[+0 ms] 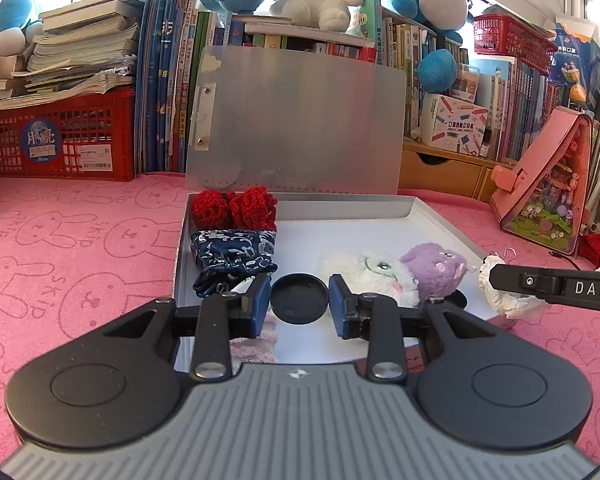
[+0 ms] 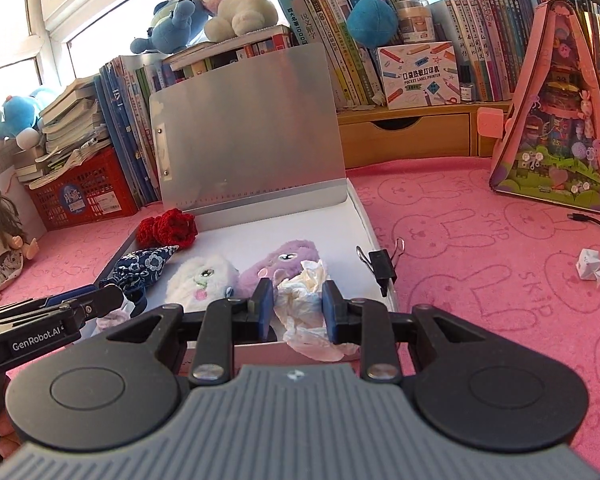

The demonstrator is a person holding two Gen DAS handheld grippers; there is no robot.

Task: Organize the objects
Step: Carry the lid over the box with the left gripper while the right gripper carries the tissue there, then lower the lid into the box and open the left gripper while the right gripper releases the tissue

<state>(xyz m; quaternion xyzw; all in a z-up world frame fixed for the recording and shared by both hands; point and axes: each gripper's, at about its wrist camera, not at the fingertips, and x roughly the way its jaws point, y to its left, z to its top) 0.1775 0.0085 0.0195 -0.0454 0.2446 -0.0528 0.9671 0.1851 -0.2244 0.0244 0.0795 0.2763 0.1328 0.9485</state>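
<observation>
An open grey storage box (image 1: pixel 436 216) (image 2: pixel 364 216) with its lid up lies on the pink mat. Inside are red crochet pieces (image 1: pixel 236 208) (image 2: pixel 168 228), a blue patterned cloth (image 1: pixel 232 252) (image 2: pixel 144 266), a white plush (image 1: pixel 376 276) (image 2: pixel 202 280) and a purple plush (image 1: pixel 436 266) (image 2: pixel 278 262). My left gripper (image 1: pixel 299 307) is shut on a black round lid (image 1: pixel 299 298) above the box floor. My right gripper (image 2: pixel 296 312) is shut on a crumpled white paper wad (image 2: pixel 304 300) (image 1: pixel 500 296) at the box's front right edge.
A black binder clip (image 2: pixel 382 266) sits on the box's right rim. A small folded white paper (image 2: pixel 590 266) lies on the mat at right. A pink toy house (image 1: pixel 548 184) (image 2: pixel 556 120), red crate (image 1: pixel 60 140), books and plush toys line the back. A doll (image 2: pixel 0 240) sits far left.
</observation>
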